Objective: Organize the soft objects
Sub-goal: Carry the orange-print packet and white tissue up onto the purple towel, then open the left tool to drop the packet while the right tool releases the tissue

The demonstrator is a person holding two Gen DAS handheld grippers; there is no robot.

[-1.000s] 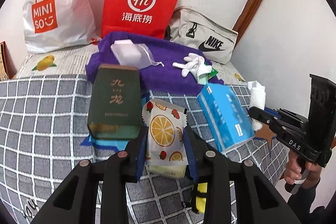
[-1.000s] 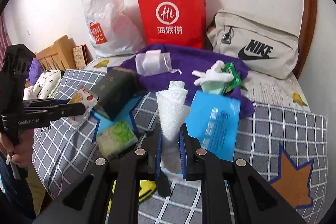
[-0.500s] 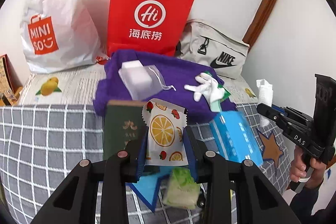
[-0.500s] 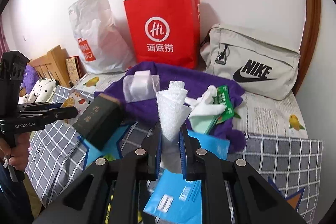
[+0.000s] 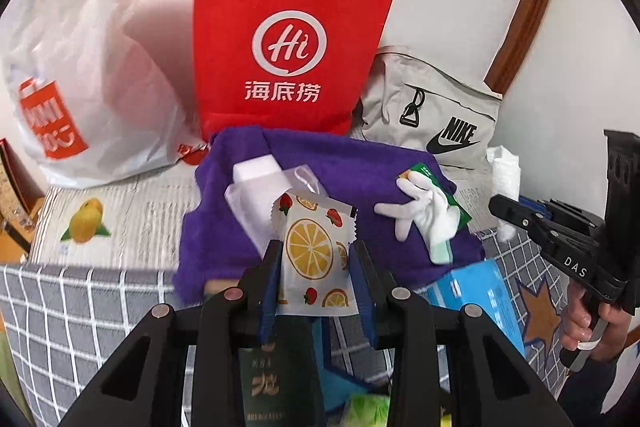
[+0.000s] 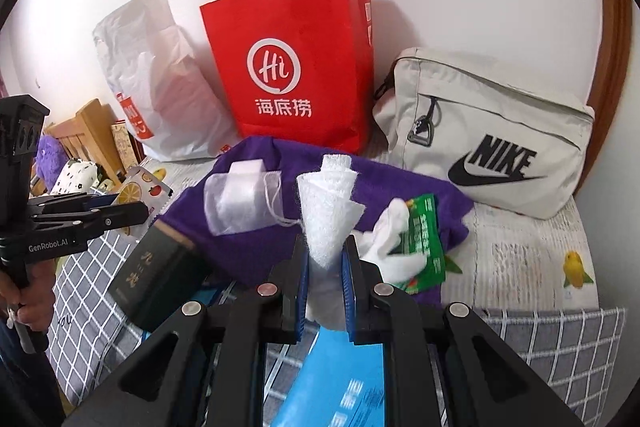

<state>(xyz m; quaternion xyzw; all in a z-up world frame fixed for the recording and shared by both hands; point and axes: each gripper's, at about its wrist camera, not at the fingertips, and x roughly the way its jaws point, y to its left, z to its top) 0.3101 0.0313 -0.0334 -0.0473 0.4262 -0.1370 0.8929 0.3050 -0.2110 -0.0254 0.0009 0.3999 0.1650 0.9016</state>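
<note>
Two tools each clamp one item: fruit-print packet (image 5: 316,259), white cloth roll (image 6: 329,215).

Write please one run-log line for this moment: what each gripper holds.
left gripper: shut on fruit-print packet | right gripper: shut on white mesh roll | both raised above purple towel, facing red paper bag

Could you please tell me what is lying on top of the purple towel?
On the purple towel lie a mesh pouch, a white glove and a green packet; anything beneath them is hidden.
</note>
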